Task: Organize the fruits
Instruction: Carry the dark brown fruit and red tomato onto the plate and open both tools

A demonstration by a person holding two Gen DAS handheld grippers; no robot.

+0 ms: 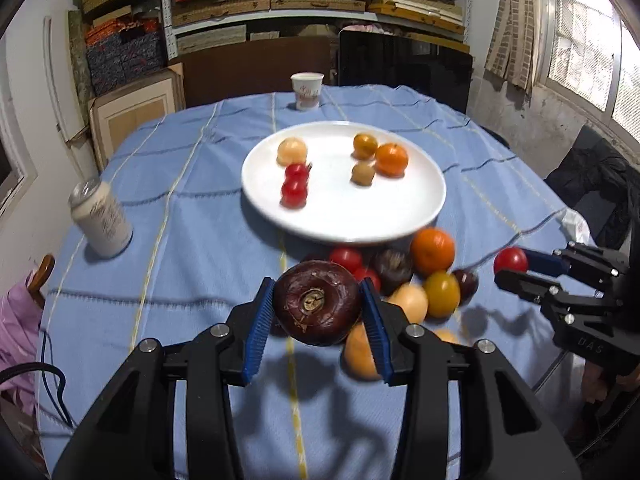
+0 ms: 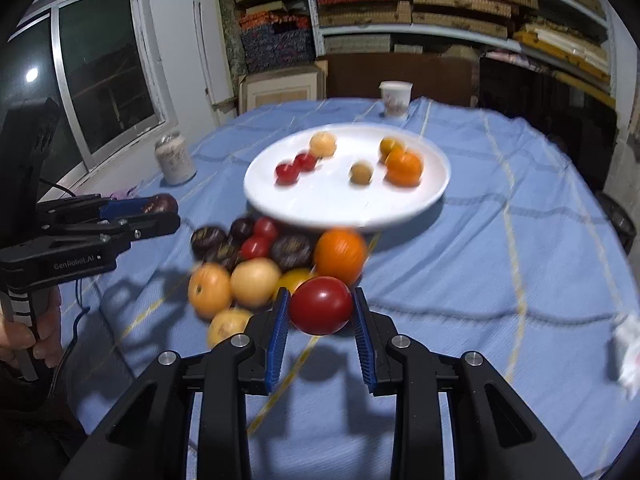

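Nearest us, left tongs (image 1: 318, 306) clamped on a dark purple fruit (image 1: 318, 304), blue pads pressed to both its sides, held above the blue-clothed counter (image 1: 180, 240). Right tongs (image 2: 321, 307) likewise closed around a red tomato (image 2: 321, 305), lifted just off the cloth.

We judge this as mid-transfer: both fruits picked, neither placed yet. The white plate (image 1: 360, 220) sits further out, already carrying two small red fruits, a pale one, a brownish one and two orange ones. A loose pile (image 2: 256, 264) of oranges, pale fruits, dark purple ones and small tomatoes is left on the cloth just in front of the plate's near rim. Next move, we think: carry each load over the pile and past the rim, lower into bare plate area, then open. Round fruit may roll, so release low. The tomato probably belongs by the red ones on the plate's left.

View differences: left wrist view shows the right tongs side-on with the tomato at their tips; right wrist view shows the left tongs side-on, the person's hand (image 2: 24, 336) on the handle. Can (image 1: 102, 218) and paper cup (image 1: 307, 90) appear in both. Some motion blur.
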